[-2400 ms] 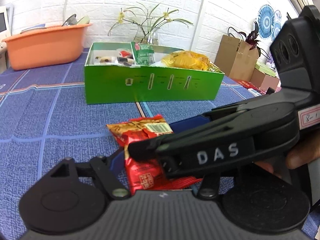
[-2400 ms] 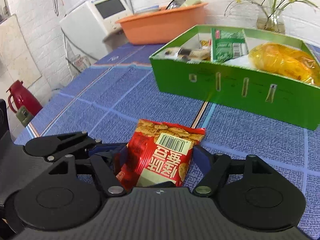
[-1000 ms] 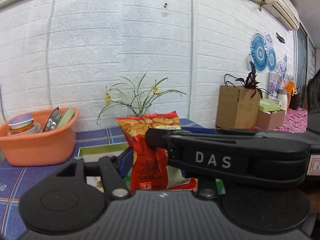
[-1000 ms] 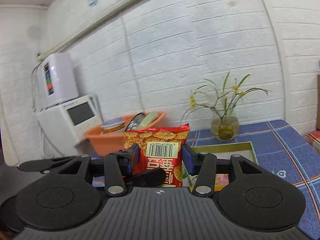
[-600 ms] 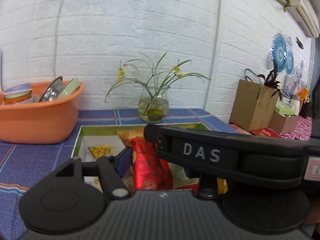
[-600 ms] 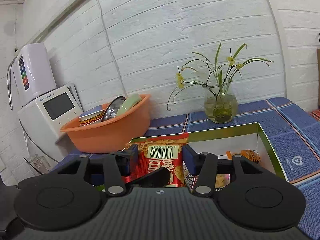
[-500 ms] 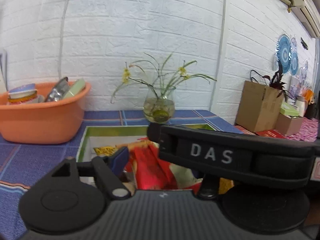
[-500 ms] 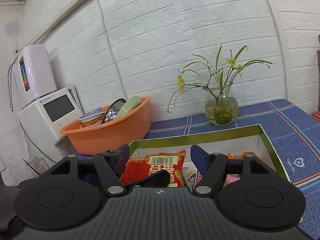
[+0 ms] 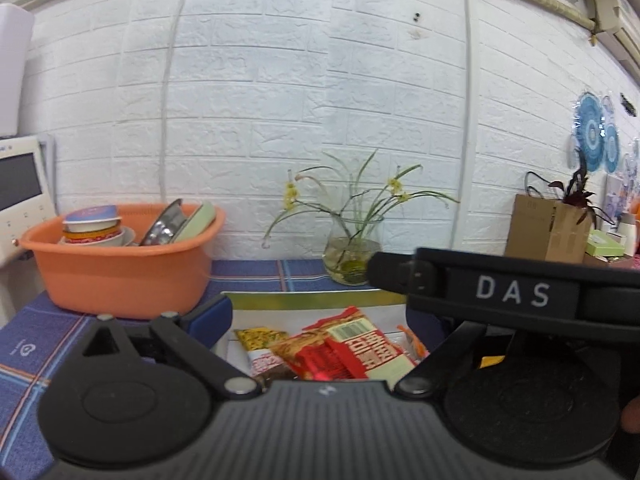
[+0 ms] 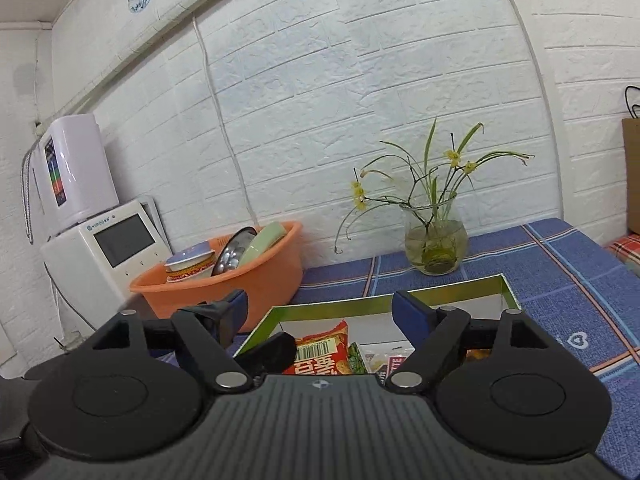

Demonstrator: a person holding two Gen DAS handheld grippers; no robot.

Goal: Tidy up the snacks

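Jaws of both hand-held grippers (image 9: 320, 316) (image 10: 320, 312) (just opened) stand clear of red snack bag (image 9: 344, 354).

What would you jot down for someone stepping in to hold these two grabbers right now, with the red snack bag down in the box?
Left gripper: open, jaws have just been opening, nothing pressed between them.
Right gripper: open wide, jaws have just been opening, empty.
Red snack bag: released, lying in the green box on top of other snacks, below both grippers.
Done: this bag is in the box.
Left: pull both grippers back clear of the box; then probably look for more loose snacks, since none shows in these views.
Nearby: orange basin of dishes and a glass vase behind the box; steer clear.
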